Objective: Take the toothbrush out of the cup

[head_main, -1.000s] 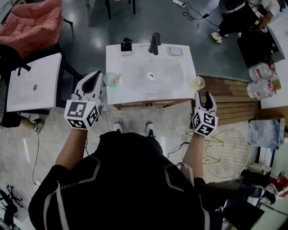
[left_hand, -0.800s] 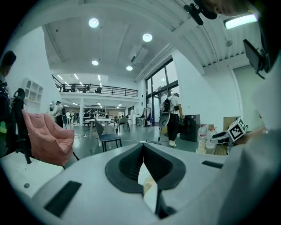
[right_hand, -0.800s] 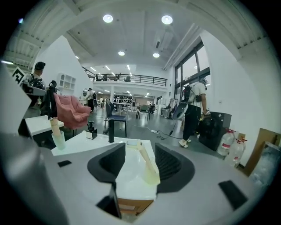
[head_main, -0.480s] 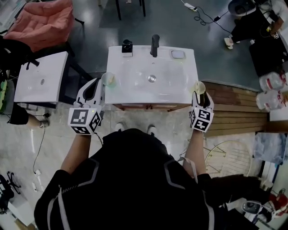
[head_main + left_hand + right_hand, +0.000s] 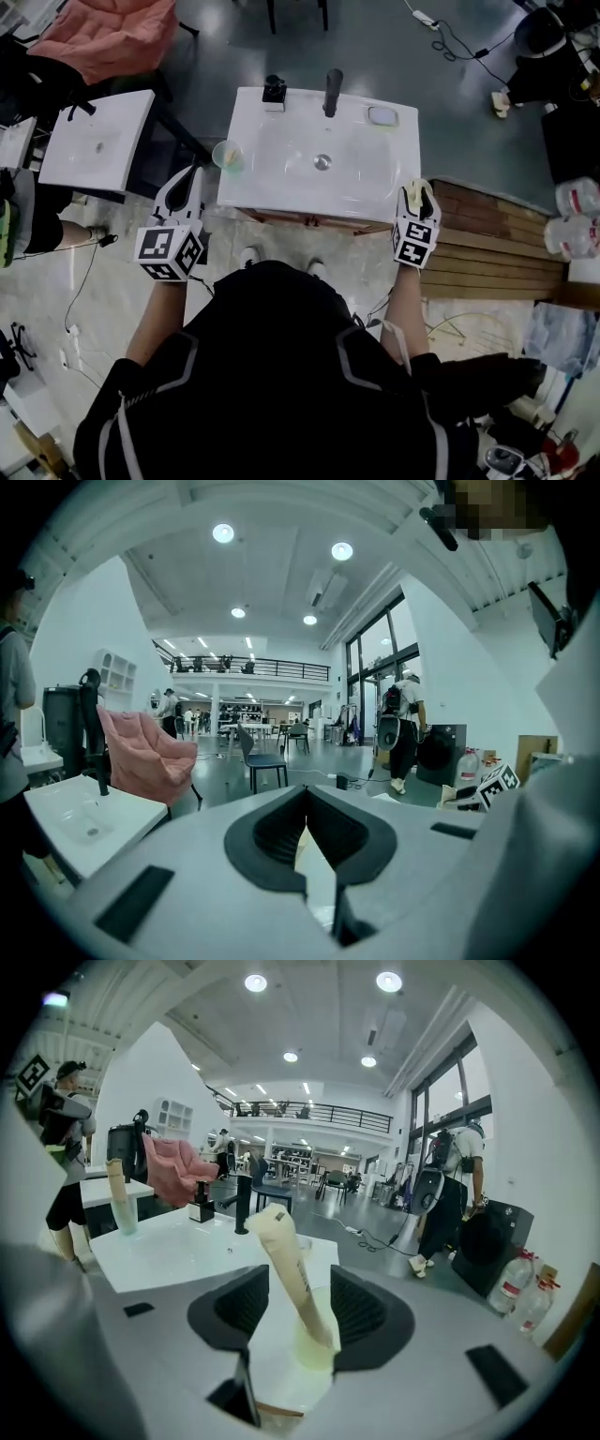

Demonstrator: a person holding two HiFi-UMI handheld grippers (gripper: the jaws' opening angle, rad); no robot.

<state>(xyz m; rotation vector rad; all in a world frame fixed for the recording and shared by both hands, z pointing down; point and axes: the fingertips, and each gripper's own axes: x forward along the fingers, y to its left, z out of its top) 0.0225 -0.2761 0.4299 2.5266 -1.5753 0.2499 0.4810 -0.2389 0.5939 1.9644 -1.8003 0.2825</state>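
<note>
A pale yellow cup (image 5: 314,1349) stands on the front right corner of the white sink top (image 5: 281,183). A cream tube-shaped item (image 5: 286,1265) stands in it and leans left. My right gripper (image 5: 300,1309) is open with the cup between its jaws, which have just closed a little; the cup sits close to the right jaw, with a gap on the left. In the head view my right gripper (image 5: 419,190) covers most of this cup. My left gripper (image 5: 191,180) hangs shut and empty beside the sink's left edge, below a teal cup (image 5: 228,155). My left gripper (image 5: 307,822) shows nothing between its jaws.
A black faucet (image 5: 332,91), a black dispenser (image 5: 274,91) and a soap dish (image 5: 382,115) line the sink's back edge. A second white sink (image 5: 98,141) and a pink chair (image 5: 103,28) are at the left. A wooden platform (image 5: 487,244) and water bottles (image 5: 577,216) are at the right.
My right gripper has moved forward and down from in front of the sink, and the yellow cup now stands between its jaws. My left gripper has shifted slightly along the sink's left side.
</note>
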